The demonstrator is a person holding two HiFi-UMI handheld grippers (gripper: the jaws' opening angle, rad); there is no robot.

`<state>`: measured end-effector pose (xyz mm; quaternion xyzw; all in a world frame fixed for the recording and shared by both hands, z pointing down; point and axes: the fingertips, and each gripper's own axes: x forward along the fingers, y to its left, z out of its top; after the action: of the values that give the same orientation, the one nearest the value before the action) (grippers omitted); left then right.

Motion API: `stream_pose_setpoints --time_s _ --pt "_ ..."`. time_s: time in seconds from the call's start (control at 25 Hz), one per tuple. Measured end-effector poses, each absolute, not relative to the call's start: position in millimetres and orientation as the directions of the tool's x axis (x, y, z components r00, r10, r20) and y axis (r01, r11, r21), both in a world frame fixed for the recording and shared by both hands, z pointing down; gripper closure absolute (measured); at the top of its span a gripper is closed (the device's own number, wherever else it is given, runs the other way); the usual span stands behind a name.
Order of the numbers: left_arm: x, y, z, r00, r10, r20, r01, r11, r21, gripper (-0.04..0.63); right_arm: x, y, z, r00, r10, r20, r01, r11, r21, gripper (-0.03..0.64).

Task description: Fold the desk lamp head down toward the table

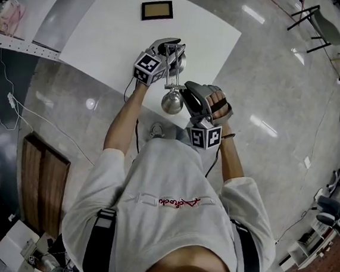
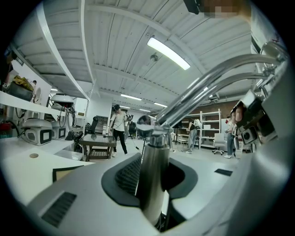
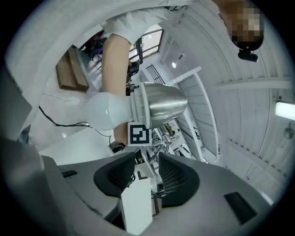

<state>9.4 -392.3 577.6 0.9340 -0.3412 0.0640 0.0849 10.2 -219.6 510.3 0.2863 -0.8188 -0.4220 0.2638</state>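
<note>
Left tongs point(image 2: 152, 184) clamped on the lamp's smooth chrome stem point(image 2: 154, 152), upright at the white table's point(image 1: 107, 42) near edge; twin polished tube arms point(image 2: 216, 73) curve up and right; bell-shaped metal lamp head point(image 3: 163, 107) sits just beyond the right tongs point(image 3: 146, 173), whose ribbed dark pads stand parted, gripping nothing; glossy pale floor point(image 1: 271, 82); stem's lower end lost between the left jaws.

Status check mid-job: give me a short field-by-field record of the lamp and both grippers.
left gripper: shut on the lamp post
right gripper: open; the thin lamp arm rod stands between its jaws, not gripped
lamp head: chrome shade, close to the right gripper
table: white; a dark framed panel lies on it, apart from the lamp
fold: whether it is finished cannot be told
</note>
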Motion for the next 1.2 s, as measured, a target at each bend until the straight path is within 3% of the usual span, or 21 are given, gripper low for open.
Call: stream_pose_setpoints --time_s 0.04,0.36,0.64,0.92,1.2 --pt "9.4 -392.4 577.6 0.759 -0.626 0.178 -0.648 -0.753 0.115 0.479 9.3 -221.5 509.3 -0.699 -0.69 0.188 -0.244 0.477 0.845 0.434" --pt "9.7 -391.2 577.8 0.763 -0.62 0.181 -0.643 -0.757 0.118 0.477 -9.9 -233.7 494.2 -0.747 -0.643 0.17 -0.166 0.428 0.889 0.368" --pt "9.5 -392.4 577.7 0.766 -0.618 0.179 -0.64 -0.759 0.119 0.477 -33.0 -234.7 490.4 -0.793 -0.585 0.169 -0.102 0.401 0.91 0.365" --pt "14.7 -387.6 573.1 0.781 -0.593 0.197 -0.621 -0.771 0.141 0.477 -51.9 -235.7 492.8 -0.825 -0.538 0.172 -0.069 0.399 0.914 0.368" --pt "12.3 -390.7 575.9 0.773 -0.607 0.183 -0.631 -0.765 0.126 0.476 -50.8 -237.5 482.5 -0.832 -0.536 0.143 -0.1 0.4 0.911 0.459"
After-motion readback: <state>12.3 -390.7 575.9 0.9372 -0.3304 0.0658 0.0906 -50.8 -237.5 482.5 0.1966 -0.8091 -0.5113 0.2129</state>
